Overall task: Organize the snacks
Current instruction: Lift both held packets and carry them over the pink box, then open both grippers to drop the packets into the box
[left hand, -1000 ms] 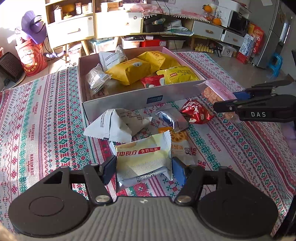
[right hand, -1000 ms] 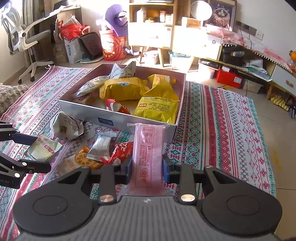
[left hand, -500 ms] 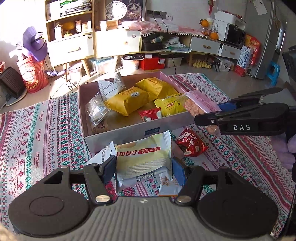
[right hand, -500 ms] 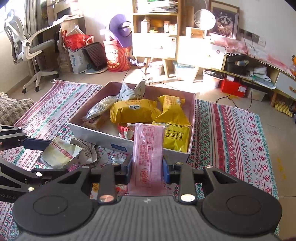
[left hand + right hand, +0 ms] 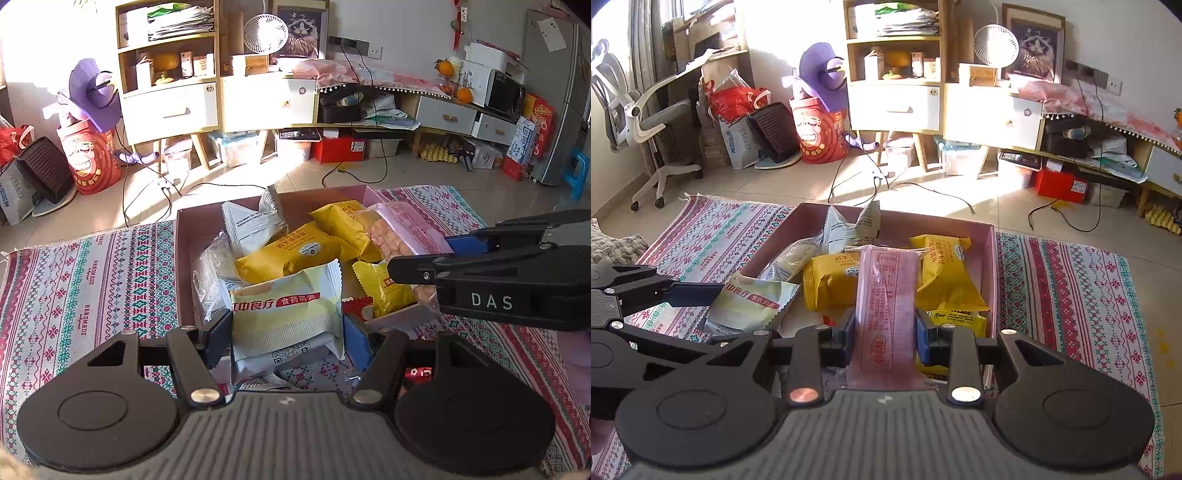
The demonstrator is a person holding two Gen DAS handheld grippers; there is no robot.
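I have two claws, one in each hand. My left claw (image 5: 286, 332) is clamped on a pale green snack packet (image 5: 286, 310) with red writing on it. My right claw (image 5: 885, 339) is squeezed tight on a long pink cracker packet (image 5: 888, 310). I can see round crackers through its clear side in the left view.

Both packets hang over the pink box (image 5: 991, 273). The box sits on a striped woven rug (image 5: 1071, 295) on the floor. The green packet is over the near left part of the box. The pink one is over the right part, above the yellow bags.

A lot of the job looks done. In the box I see three yellow snack bags (image 5: 288, 254), a white packet (image 5: 251, 225) standing up at the back, a clear packet (image 5: 212, 273) on the left side, and a bit of a small red packet (image 5: 358, 308) near the front wall.

What is left? I think I have to lower these two packets and let them go so they lie in the box. A few wrappers peek out on the rug under my left claw, so some snacks may be waiting there. I cannot tell how many, because my claw hides them.
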